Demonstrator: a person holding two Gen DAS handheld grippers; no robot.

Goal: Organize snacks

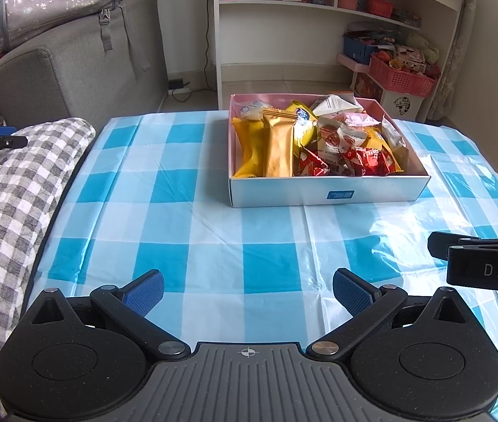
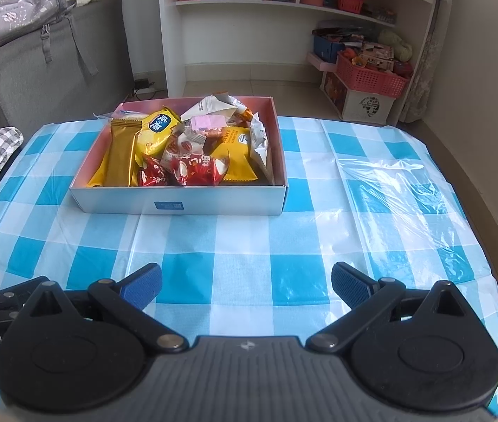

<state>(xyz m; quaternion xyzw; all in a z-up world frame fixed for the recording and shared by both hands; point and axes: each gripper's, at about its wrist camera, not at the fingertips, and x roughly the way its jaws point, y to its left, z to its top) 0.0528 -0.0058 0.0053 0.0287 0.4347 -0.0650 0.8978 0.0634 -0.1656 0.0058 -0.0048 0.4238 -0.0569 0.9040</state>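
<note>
A shallow white box (image 1: 319, 191) (image 2: 125, 200) with a pink inside stands on the far half of the blue-and-white checked table. It holds several wrapped snacks: a long gold packet (image 1: 278, 147) (image 2: 120, 151), yellow packets (image 1: 249, 147) (image 2: 159, 130), red sweets (image 1: 364, 160) (image 2: 196, 168), and white and pink sachets (image 1: 336, 103) (image 2: 206, 121). My left gripper (image 1: 247, 290) hangs open over the near table, well short of the box, holding nothing. My right gripper (image 2: 247, 286) is likewise open and empty, beside the left one.
A grey sofa (image 1: 73, 70) with a checked blanket (image 1: 10, 193) borders the table's left side. White shelves (image 1: 336, 17) (image 2: 301, 7) and a pink basket (image 1: 401, 77) (image 2: 368, 77) stand beyond the far edge. A clear plastic sheet (image 2: 396, 190) lies on the table's right part.
</note>
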